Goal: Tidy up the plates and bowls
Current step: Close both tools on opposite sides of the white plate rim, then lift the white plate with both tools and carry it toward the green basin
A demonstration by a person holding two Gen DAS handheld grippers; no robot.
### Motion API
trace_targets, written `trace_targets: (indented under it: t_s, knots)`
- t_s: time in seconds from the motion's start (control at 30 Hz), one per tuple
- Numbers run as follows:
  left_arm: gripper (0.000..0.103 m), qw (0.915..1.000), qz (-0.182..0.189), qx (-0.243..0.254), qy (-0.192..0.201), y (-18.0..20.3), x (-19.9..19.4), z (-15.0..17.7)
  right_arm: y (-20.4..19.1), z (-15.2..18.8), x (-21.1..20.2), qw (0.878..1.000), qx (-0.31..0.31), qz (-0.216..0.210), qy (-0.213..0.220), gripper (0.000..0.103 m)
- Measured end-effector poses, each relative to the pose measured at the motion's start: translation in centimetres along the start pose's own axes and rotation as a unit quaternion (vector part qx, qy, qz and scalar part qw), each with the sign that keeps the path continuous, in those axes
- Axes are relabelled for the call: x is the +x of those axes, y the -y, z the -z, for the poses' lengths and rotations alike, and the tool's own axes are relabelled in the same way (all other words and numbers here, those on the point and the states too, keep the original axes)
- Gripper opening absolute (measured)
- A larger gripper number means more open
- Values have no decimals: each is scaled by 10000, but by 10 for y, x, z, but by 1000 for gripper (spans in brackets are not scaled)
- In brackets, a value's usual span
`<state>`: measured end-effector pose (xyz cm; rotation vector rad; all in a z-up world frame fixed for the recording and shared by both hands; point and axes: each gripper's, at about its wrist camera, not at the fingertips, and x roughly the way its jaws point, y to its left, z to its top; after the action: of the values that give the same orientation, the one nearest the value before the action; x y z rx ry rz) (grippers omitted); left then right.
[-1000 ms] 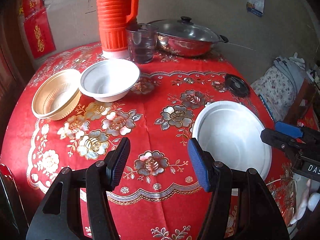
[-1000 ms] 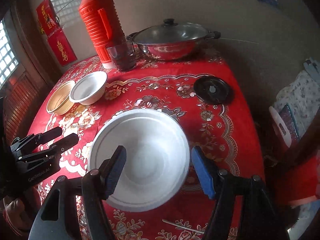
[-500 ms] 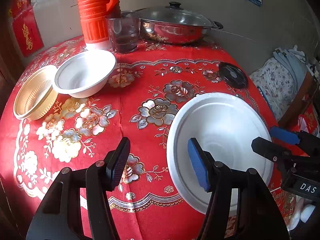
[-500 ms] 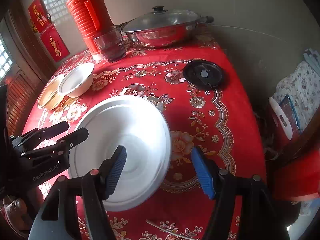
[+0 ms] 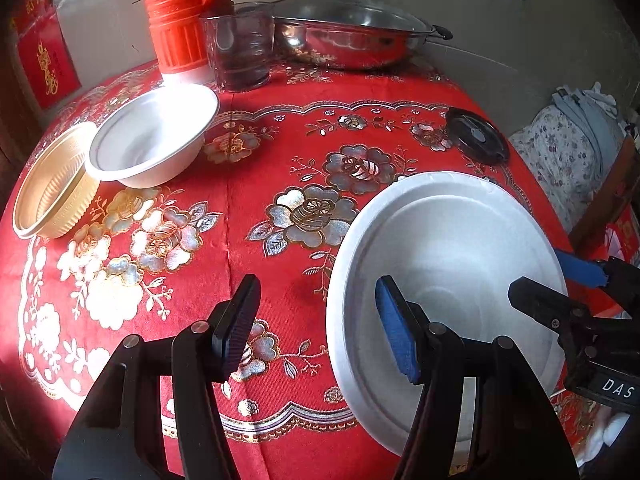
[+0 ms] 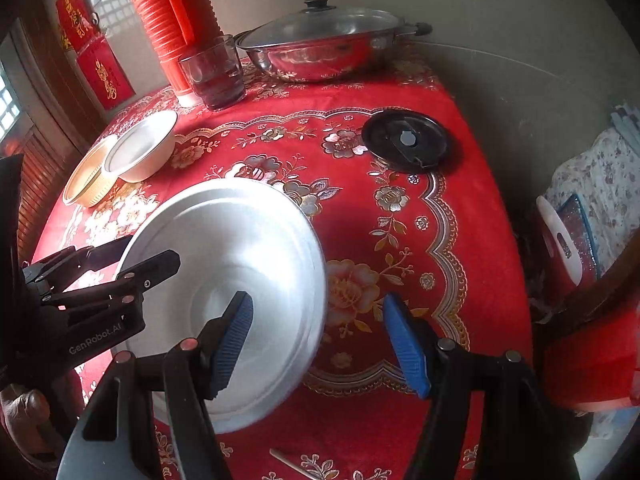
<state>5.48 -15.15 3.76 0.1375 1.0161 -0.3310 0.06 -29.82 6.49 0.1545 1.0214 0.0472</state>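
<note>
Red cloth with gold and silver flowers point(image 5: 288, 148) covers the round table, which stands against a pale wall. On it lie three dishes: one white plate point(image 5: 448, 240), one white bowl point(image 5: 154, 136) and one tan ribbed bowl point(image 5: 52, 192). All three sit mouth up and look empty. In the left wrist view the plate is at about four o'clock, near the table's front edge, flat on the cloth; being round, it has no long axis to speak of. The white bowl is at ten o'clock, its rim resting over the edge of the tan bowl just beside it at nine o'clock.

At twelve o'clock, by the wall, stand one orange ribbed flask point(image 5: 180, 16), one clear glass point(image 5: 240, 52) with nothing plainly in it, and one steel pan point(image 5: 348, 48) under a glass lid, so its contents cannot be told. One black lid point(image 6: 406, 140) lies flat at two o'clock, well apart from the plate.

Left gripper point(image 5: 316, 328) hovers with jaws spread and nothing between them, one finger above the cloth, the other above the plate's near left rim. Right gripper point(image 6: 320, 340) is likewise spread and empty, its jaws straddling the plate's right rim from above; whether either touches the plate cannot be told.
</note>
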Motion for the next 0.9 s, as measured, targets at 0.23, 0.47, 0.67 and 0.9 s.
trace_targets:
  t_s: [0.23, 0.47, 0.67, 0.9]
  knots:
    - [60, 9999, -25, 99, -82, 4, 8, 0, 1, -1, 8, 9999, -124, 78, -43, 58]
    - [51, 9996, 120, 207, -176, 6, 13, 2, -3, 0, 10, 9997, -224, 11, -56, 20]
    - [35, 9996, 40, 258, -128, 2, 5, 6, -22, 1, 0, 9991, -421, -16, 45, 17]
    - [35, 9998, -43, 196, -3, -13, -11, 14, -47, 8, -3, 9978, -655, -27, 65, 18]
